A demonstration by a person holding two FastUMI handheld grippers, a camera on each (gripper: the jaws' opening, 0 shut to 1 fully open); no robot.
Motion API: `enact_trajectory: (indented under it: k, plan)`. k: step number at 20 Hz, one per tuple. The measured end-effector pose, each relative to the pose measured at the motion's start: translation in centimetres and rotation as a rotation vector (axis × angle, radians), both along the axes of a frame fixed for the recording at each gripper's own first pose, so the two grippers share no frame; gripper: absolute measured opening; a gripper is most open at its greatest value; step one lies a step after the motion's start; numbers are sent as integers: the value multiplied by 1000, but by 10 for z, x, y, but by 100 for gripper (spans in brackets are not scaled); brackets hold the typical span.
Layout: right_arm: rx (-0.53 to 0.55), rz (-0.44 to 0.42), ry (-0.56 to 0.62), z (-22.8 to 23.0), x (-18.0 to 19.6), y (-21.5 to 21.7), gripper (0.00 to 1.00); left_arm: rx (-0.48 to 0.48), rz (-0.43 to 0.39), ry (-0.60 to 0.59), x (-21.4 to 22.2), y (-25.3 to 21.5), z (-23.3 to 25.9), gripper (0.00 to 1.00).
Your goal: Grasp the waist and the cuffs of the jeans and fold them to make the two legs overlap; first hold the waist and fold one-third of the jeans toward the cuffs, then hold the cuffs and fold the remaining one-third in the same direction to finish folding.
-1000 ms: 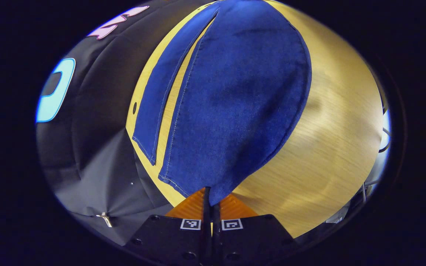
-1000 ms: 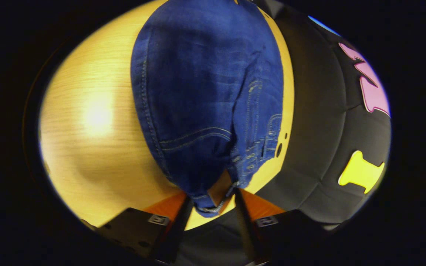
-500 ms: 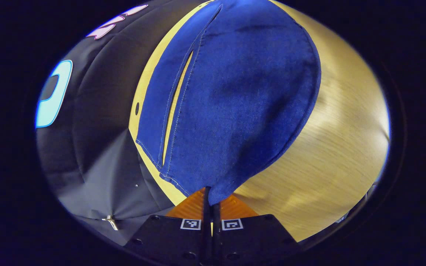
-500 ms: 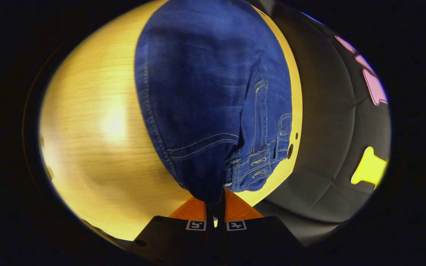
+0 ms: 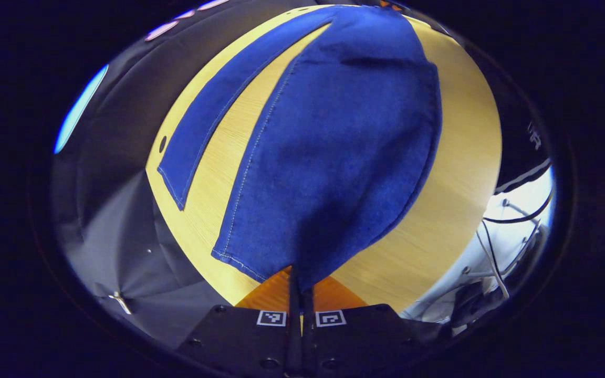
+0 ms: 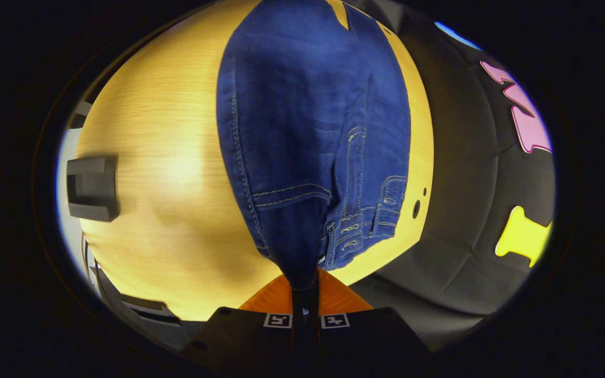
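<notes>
Black cloth walls the booth behind a light wooden desk (image 5: 455,173), seen in both views. Jeans (image 5: 334,157) of blue denim lie along the desk and take up most of its middle.

In the left gripper view, one leg (image 5: 329,173) rises off the desk toward the camera, its cuff corner pinched at the bottom. The other leg (image 5: 213,121) lies flat on the desk beside it, apart from the lifted one, with bare wood between them. White cables (image 5: 507,231) hang past the desk edge on the right.

In the right gripper view, the waist (image 6: 350,231) end is lifted, with pocket stitching and belt loops visible; a fold of denim runs down into the fingers. A dark box-shaped object (image 6: 92,187) sits at the desk's left edge.

Left hand-held gripper (image 5: 299,281): orange fingers closed together on the cuff cloth. Right hand-held gripper (image 6: 305,286): fingers closed together on the waist cloth.
</notes>
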State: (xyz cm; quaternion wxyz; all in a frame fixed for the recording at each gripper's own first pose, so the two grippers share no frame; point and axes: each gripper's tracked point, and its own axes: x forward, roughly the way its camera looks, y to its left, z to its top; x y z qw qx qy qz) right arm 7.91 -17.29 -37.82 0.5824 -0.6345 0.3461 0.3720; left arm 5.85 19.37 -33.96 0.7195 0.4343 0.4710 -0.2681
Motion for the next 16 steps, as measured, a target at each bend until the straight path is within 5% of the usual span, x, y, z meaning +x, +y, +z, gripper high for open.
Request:
enact_trajectory:
  k: [6,11,16]
  plan:
    - [92,-22,13,86,97,33,5,-177,107,11,102,-10,108,6]
    - [284,-305,73,76,210,52,4,-255,330,-52,258,1,120,6]
    - [320,-705,211,7,239,24,6,-248,457,-112,332,-14,91,13]
